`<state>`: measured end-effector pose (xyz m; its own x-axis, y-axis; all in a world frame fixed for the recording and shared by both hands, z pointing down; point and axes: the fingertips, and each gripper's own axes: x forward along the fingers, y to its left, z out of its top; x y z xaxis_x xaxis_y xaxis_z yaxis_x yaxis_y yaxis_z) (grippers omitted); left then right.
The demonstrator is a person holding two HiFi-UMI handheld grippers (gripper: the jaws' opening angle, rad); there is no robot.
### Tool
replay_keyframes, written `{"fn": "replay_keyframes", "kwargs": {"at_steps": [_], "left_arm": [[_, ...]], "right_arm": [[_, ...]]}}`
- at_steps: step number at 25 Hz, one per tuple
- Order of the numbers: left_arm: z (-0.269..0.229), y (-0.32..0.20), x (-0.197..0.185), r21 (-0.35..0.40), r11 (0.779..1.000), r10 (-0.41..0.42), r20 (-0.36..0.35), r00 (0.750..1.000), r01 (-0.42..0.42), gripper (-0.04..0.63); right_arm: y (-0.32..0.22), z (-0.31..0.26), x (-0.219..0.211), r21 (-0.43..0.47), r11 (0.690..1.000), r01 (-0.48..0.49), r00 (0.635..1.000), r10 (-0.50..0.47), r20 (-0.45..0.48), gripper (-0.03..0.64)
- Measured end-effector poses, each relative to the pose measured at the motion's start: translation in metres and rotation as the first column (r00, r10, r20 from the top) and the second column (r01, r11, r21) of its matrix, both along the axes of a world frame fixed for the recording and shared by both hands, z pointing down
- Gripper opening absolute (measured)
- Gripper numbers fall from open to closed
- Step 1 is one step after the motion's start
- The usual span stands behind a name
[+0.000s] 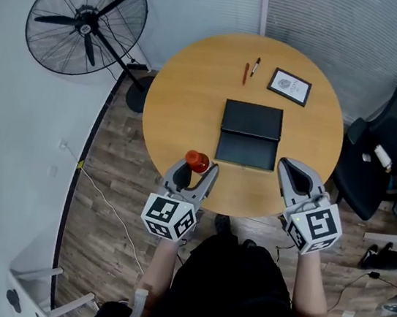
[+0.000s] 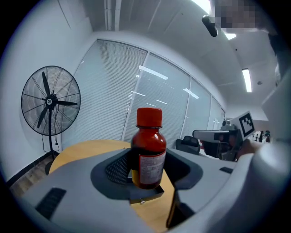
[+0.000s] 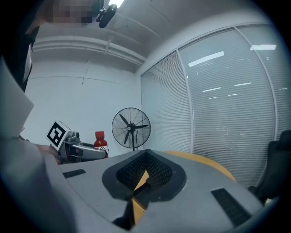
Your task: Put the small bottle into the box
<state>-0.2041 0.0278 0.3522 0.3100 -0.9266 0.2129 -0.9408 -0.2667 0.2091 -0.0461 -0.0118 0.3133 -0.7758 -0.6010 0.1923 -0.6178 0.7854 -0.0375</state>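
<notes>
A small red-brown bottle (image 1: 197, 161) with a red cap stands upright between the jaws of my left gripper (image 1: 198, 170), which is shut on it near the table's front edge. The left gripper view has the bottle (image 2: 148, 154) filling the middle, its white label facing me, pinched at its lower body. The black box (image 1: 249, 134) lies open in the middle of the round wooden table (image 1: 184, 107), a little beyond and to the right of the bottle. My right gripper (image 1: 291, 169) hovers at the front right of the box, jaws shut with nothing in them.
Two pens (image 1: 250, 69) and a framed picture (image 1: 290, 86) lie at the far side of the table. A standing fan (image 1: 86, 23) is on the floor at the left, a black office chair (image 1: 392, 146) at the right. A cable runs over the wooden floor.
</notes>
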Motion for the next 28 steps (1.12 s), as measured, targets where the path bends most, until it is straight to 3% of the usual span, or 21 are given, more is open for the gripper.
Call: {"fn": "replay_keyframes", "kwargs": {"at_steps": [12, 21, 28], "left_arm": [[0.031, -0.015, -0.017, -0.062, 0.997, 0.048, -0.028, 0.998, -0.050, 0.215], [0.051, -0.033, -0.002, -0.121, 0.991, 0.057, -0.021, 0.998, -0.059, 0.215], [0.057, -0.061, 0.018, -0.152, 0.988, 0.030, -0.003, 1.000, -0.030, 0.215]], "right_arm": [[-0.004, 0.017, -0.023, -0.029, 1.000, -0.007, 1.000, 0.007, -0.023, 0.009], [-0.029, 0.037, 0.001, -0.080, 0.996, -0.038, 0.999, 0.037, -0.021, 0.009], [-0.064, 0.041, 0.016, -0.094, 0.996, 0.000, 1.000, 0.001, 0.006, 0.009]]}}
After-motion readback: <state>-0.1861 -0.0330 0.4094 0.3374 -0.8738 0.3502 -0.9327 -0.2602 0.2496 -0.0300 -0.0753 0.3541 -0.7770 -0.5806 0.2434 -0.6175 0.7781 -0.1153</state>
